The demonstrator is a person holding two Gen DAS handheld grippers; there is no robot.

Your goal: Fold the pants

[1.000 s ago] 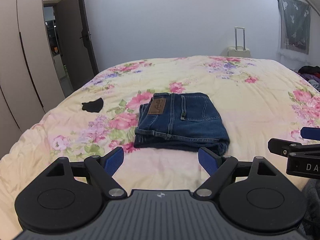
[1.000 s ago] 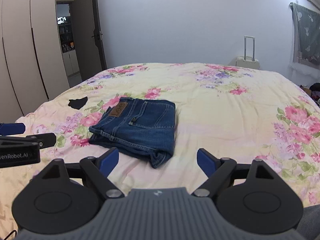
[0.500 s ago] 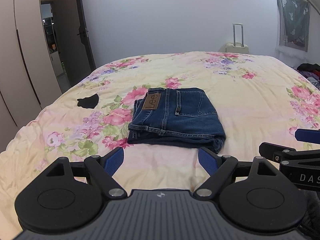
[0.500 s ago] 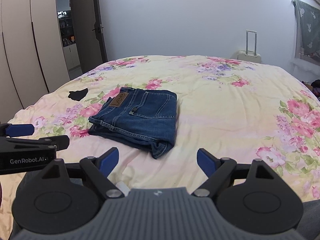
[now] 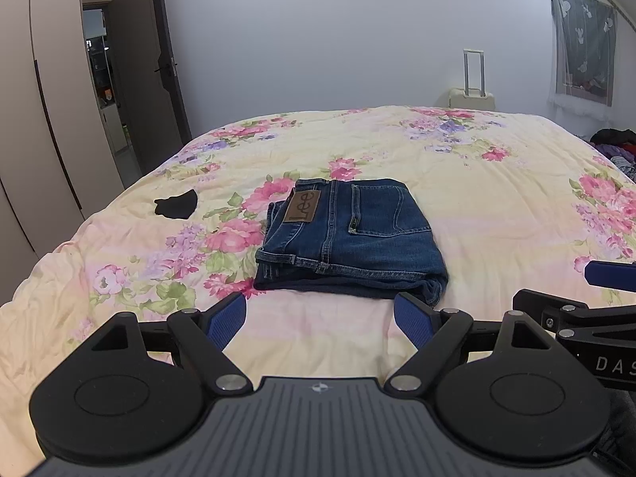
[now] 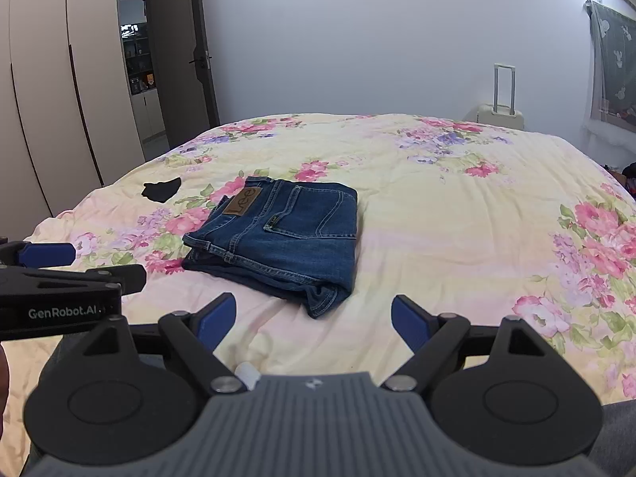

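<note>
The jeans (image 5: 349,238) lie folded into a compact rectangle on the bed (image 5: 497,206), toward the middle of the flowered quilt, with the brown waistband patch (image 5: 303,206) facing up at the far left corner. The left hand-held gripper (image 5: 320,320) hovers just short of the near folded edge, its blue-padded fingers (image 5: 226,320) spread wide with nothing between them; the jeans sit straight ahead of it, close but not touched. The right hand-held gripper (image 6: 314,318) is likewise released and empty, held a little farther to the right, so the jeans (image 6: 278,234) lie ahead and slightly left of its gap, the near corner of the fold closest to it. Each tool shows at the edge of the other's view, side by side and apart. A small black scrap of cloth (image 5: 177,206) rests on the quilt left of the jeans, well apart from them. Behind the bed a pale suitcase (image 5: 472,97) stands by the wall, and a dark door (image 6: 179,59) hangs open at the left beside tall wardrobes (image 6: 47,91).
</note>
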